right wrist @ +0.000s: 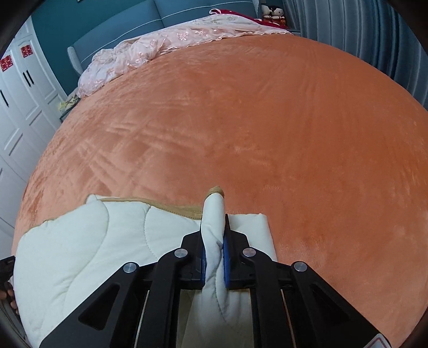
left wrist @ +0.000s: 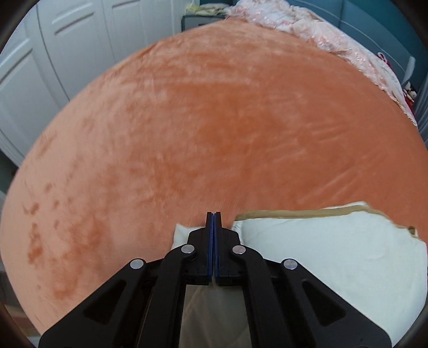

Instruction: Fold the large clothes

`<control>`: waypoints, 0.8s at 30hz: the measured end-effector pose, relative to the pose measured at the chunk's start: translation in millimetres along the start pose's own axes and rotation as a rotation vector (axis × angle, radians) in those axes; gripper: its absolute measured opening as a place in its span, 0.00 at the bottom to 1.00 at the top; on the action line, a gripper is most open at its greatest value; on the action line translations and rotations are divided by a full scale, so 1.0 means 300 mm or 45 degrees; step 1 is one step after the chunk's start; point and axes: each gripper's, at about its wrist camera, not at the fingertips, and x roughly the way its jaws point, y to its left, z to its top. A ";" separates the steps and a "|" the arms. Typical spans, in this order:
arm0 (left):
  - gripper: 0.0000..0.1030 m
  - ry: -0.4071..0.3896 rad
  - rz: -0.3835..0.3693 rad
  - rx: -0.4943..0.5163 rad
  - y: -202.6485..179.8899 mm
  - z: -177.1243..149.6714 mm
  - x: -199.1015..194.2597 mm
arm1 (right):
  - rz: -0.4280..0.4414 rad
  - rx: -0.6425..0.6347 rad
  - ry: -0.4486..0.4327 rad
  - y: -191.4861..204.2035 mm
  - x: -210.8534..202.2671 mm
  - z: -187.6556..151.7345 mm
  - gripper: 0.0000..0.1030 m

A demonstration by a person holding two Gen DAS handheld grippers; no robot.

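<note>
An orange plush bedspread (right wrist: 240, 120) fills both views. The cream quilted padded garment (right wrist: 80, 254) lies at lower frame: the right gripper (right wrist: 215, 241) clamps its corner, while the left gripper (left wrist: 213, 227), pads pressed together with no cloth visible between them, sits at its opposite edge.

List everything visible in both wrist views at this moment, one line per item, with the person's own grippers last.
Cream quilted padded garment with tan trim: one, cream, near edge of the bed.
Orange plush bedspread: one, orange, covers the bed.
Pink embroidered quilt: one, pale pink, bunched at the bed's far end.
White panelled wardrobe: one, white, beside the bed.
Teal padded headboard: one, teal, behind the quilt.
Dolls: small, blurred, far corner.
Left gripper: black, blue pads, shut at the garment's edge; grip unclear.
Right gripper: black, shut on a garment fold.
</note>
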 end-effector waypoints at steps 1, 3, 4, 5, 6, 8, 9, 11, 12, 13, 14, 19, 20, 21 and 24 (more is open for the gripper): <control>0.00 -0.002 -0.001 -0.014 0.010 -0.013 0.015 | -0.004 -0.009 0.003 0.002 0.014 -0.007 0.09; 0.00 -0.030 0.013 -0.016 0.010 -0.027 0.028 | -0.028 -0.039 0.001 0.014 0.037 -0.016 0.09; 0.00 -0.044 0.036 -0.003 0.003 -0.031 0.032 | -0.042 -0.052 -0.001 0.020 0.047 -0.018 0.10; 0.00 -0.055 0.060 0.011 -0.008 -0.035 0.036 | -0.055 -0.064 -0.004 0.026 0.055 -0.018 0.11; 0.00 -0.063 0.083 0.025 -0.017 -0.038 0.038 | -0.063 -0.071 -0.005 0.028 0.062 -0.020 0.12; 0.00 -0.072 0.116 0.037 -0.027 -0.036 0.039 | -0.061 -0.062 -0.007 0.024 0.063 -0.015 0.12; 0.00 -0.069 0.120 0.038 -0.028 -0.031 0.036 | -0.046 -0.042 -0.005 0.014 0.057 -0.008 0.12; 0.04 -0.079 0.165 0.028 -0.017 -0.011 -0.006 | -0.043 0.056 -0.045 -0.026 0.002 0.016 0.14; 0.06 -0.119 0.184 0.022 -0.007 -0.003 -0.050 | -0.050 0.118 -0.119 -0.042 -0.062 0.031 0.19; 0.15 -0.183 0.180 0.020 0.002 0.001 -0.111 | -0.041 0.150 -0.199 -0.047 -0.130 0.041 0.25; 0.21 -0.252 0.141 0.034 0.006 0.003 -0.184 | -0.051 0.151 -0.273 -0.038 -0.200 0.050 0.25; 0.30 -0.348 -0.138 0.197 -0.134 -0.016 -0.409 | 0.144 -0.049 -0.302 0.172 -0.323 0.060 0.25; 0.30 -0.319 -0.189 0.245 -0.185 -0.029 -0.412 | 0.211 -0.100 -0.247 0.236 -0.303 0.050 0.25; 0.30 -0.279 -0.237 0.287 -0.236 -0.048 -0.403 | 0.270 -0.141 -0.185 0.294 -0.277 0.037 0.25; 0.31 -0.123 -0.326 0.399 -0.385 -0.122 -0.324 | 0.369 -0.300 0.005 0.473 -0.174 -0.029 0.22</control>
